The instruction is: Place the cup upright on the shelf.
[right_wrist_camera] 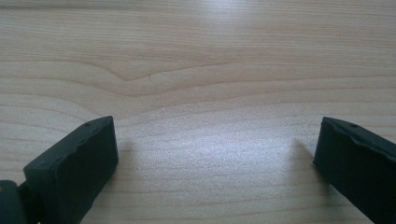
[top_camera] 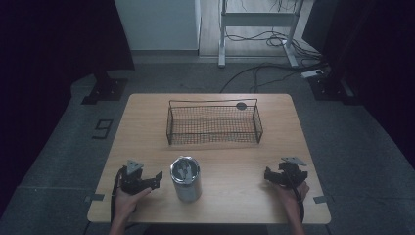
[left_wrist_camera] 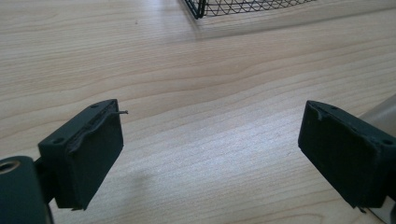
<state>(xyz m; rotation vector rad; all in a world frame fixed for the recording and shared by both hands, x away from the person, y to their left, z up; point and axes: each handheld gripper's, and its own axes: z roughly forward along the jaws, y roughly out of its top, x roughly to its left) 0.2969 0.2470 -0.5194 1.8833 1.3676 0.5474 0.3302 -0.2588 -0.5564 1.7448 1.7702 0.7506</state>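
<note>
A silver metal can (top_camera: 186, 178) stands upright near the table's front edge, in the middle. Behind it sits a black wire basket (top_camera: 213, 122) with nothing in its mesh floor; a small dark disc (top_camera: 241, 105) hangs at its back rim. My left gripper (top_camera: 147, 177) rests left of the can, held by a hand, jaws wide apart. In the left gripper view the gripper (left_wrist_camera: 212, 121) is open over bare wood, with the can's edge (left_wrist_camera: 384, 111) beside the right jaw and the basket's corner (left_wrist_camera: 243, 5) ahead. My right gripper (top_camera: 280, 175) (right_wrist_camera: 217, 133) lies right of the can, open over bare wood.
The wooden table (top_camera: 147, 122) has free surface on either side of the basket. Grey carpet surrounds the table. Beyond its far edge stand a white desk frame (top_camera: 222, 44) with loose cables (top_camera: 264, 73) and two black stand bases (top_camera: 105, 90).
</note>
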